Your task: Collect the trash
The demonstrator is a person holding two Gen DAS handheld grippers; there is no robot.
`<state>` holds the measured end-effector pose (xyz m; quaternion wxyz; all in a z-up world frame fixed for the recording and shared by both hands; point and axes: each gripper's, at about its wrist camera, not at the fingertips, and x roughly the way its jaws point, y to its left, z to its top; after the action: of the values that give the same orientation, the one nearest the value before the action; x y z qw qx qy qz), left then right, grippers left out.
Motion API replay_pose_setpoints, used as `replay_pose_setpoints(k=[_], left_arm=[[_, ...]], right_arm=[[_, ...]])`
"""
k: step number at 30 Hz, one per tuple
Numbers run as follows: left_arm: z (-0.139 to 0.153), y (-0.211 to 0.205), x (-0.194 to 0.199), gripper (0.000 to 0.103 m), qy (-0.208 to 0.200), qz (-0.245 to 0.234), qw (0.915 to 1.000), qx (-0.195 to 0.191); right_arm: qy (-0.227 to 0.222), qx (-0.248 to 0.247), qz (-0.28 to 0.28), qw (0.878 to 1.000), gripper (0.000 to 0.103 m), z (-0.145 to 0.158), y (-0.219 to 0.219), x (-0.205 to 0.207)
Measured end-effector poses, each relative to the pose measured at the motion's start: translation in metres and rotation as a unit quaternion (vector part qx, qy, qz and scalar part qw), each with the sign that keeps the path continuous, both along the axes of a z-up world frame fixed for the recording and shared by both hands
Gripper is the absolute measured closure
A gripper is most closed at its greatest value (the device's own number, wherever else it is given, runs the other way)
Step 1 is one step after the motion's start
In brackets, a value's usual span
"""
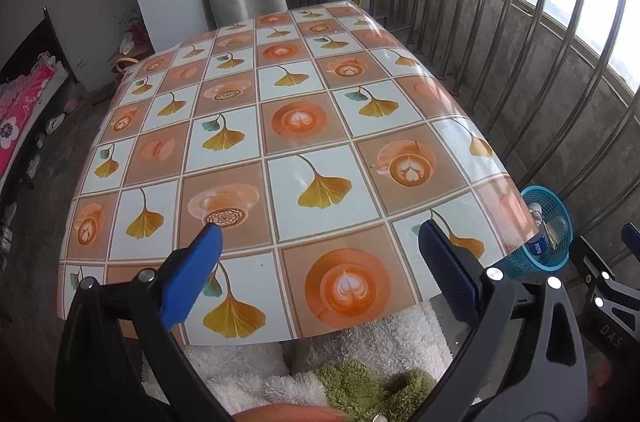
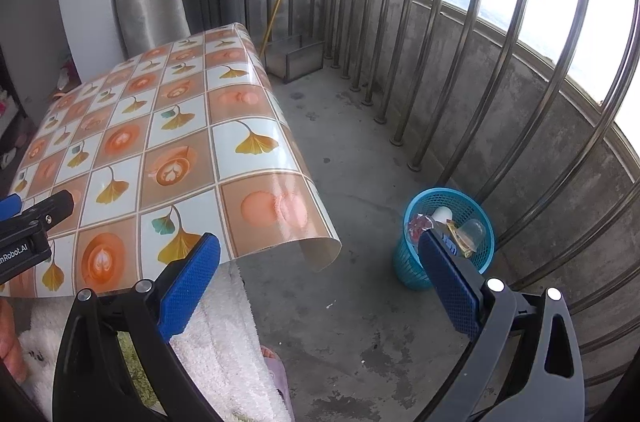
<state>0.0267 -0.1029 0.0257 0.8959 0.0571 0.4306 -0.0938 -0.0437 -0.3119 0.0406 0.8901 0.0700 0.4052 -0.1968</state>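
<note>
1. Left gripper (image 1: 320, 274): positioned above the near edge of the tabletop (image 1: 280, 126). The blue fingers (image 1: 192, 278) are spread wide and hold nothing. The patterned covering on the tabletop shows no loose item anywhere in the left wrist view.

2. Tabletop, right edge: the covering overhangs and curls at the near right corner. No trash is visible on it from the right wrist view either.

3. Right gripper (image 2: 320, 282): held off the right side of the tabletop, above the concrete floor (image 2: 340, 322). Its fingers (image 2: 452, 290) are also spread wide and empty.

4. Blue mesh basket (image 2: 416, 270): stands on the floor near the railing (image 2: 500, 42), just beside the tabletop's near right corner. It contains the collected trash (image 2: 444, 226): a blue-labelled bottle, a clear plastic piece, a white item and wrappers. Individual items beyond these cannot be told apart.

5. Step in hand, as a judgement: collection appears complete or nearly so, since both grippers are empty and all visible trash lies in the basket.

6. Next move, as a judgement: verify the floor and the areas hidden under the tabletop and behind the grippers. If an item is found, bring the nearer gripper over it with fingers wide, close on it, and carry it over the basket rim before release. Otherwise, retract both grippers.
</note>
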Motion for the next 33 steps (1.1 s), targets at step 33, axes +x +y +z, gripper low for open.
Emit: replay_pose_setpoints(k=[33], left_arm=[[-0.008,0.003,0.001,0.009,0.024,0.002,0.9997,0.005]], right_arm=[[0.005,0.005,-0.015,1.000,0.007,0.001,-0.010,-0.007]])
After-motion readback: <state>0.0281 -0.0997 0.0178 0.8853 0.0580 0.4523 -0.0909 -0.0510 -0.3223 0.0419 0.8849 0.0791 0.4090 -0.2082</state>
